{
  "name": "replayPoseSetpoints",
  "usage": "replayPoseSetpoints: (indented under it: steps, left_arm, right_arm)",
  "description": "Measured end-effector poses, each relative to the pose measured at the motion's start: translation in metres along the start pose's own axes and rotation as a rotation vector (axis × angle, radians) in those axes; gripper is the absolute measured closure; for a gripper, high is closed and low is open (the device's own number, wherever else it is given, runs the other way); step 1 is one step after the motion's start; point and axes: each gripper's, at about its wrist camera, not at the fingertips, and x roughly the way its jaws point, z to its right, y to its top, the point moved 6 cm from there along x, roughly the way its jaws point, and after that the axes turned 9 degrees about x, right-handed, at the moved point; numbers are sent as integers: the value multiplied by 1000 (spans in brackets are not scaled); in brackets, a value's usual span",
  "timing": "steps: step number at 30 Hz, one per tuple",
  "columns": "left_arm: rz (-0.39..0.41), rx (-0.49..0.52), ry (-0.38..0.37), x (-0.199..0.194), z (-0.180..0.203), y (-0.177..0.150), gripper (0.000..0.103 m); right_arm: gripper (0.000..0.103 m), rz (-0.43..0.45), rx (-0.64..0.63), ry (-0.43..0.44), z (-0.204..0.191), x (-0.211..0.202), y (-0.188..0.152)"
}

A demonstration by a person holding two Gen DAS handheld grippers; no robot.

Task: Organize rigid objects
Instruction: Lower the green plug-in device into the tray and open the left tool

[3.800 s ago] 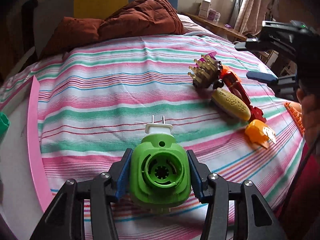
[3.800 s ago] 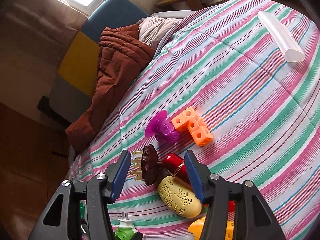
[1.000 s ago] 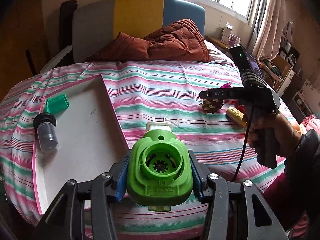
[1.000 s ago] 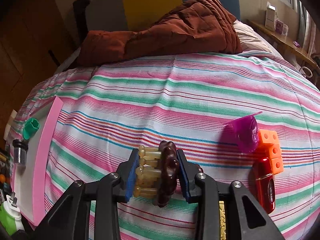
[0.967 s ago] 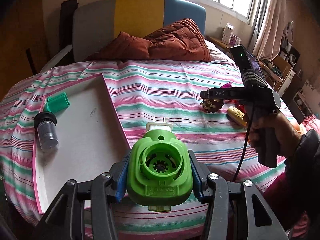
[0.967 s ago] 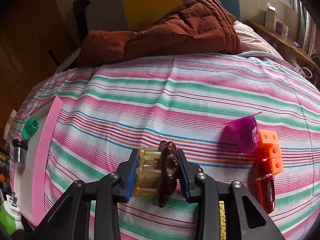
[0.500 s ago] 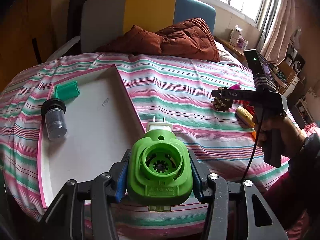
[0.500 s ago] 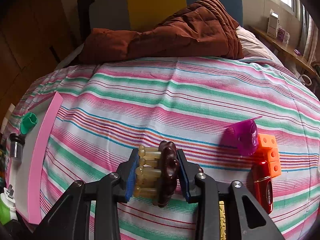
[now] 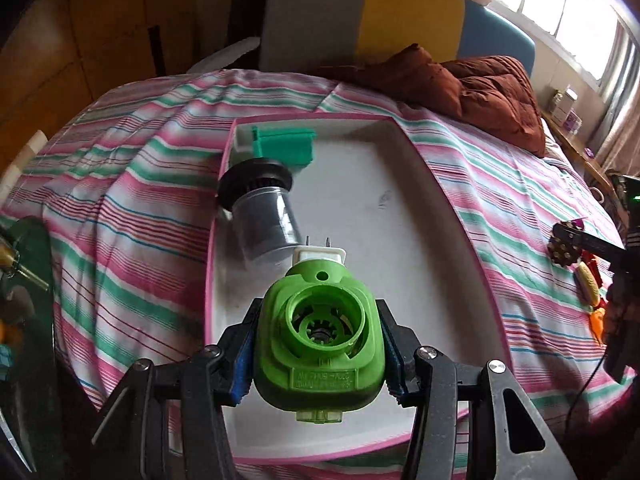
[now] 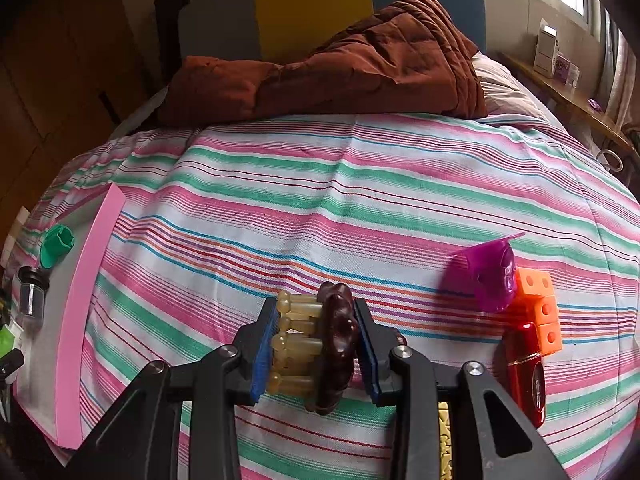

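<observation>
My left gripper (image 9: 320,352) is shut on a green plug-in device (image 9: 320,340) with white prongs, held above the near half of a white tray with a pink rim (image 9: 448,216). In the tray lie a clear jar with a black lid (image 9: 264,220) and a teal block (image 9: 286,146). My right gripper (image 10: 316,352) is shut on a dark brown massage brush with tan bristles (image 10: 336,344), just above the striped bedspread. That brush (image 9: 562,246) and the right gripper's body show at the right edge of the left wrist view. The tray's pink rim (image 10: 86,300) shows far left in the right wrist view.
On the bedspread right of the brush lie a purple cup (image 10: 490,274), orange cubes (image 10: 540,312) and a red bottle (image 10: 524,368). A yellow perforated piece (image 10: 444,440) sits under the right gripper. A brown quilt (image 10: 340,64) lies at the back, near a yellow and blue headboard.
The left gripper has carried the green device leftward from over the bedspread to over the tray. The right gripper and its brush have stayed in place.
</observation>
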Motion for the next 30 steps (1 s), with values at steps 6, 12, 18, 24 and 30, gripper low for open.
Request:
replayPoseSetpoints:
  steps: [6,12,18,24,30]
  left_arm:
    - [-15,-19,32,12,-15,-7,50]
    - [31,5,65,-1,-13,-4,49]
    - [94,32,102,-23,-5,5,47]
    - [122,50,77,-35,8,12,45]
    - [135,61,63,-41,18,11,45]
  right_arm:
    - [67,1,-6,-2,0,1,0]
    - [67,2,-8,-3,0,0,0]
    - [67,7,-15,-12,-1,0,-1]
    - [67,18,-34,-23,-2,0,-1]
    - [67,29,-41,-28,-3,0,-3]
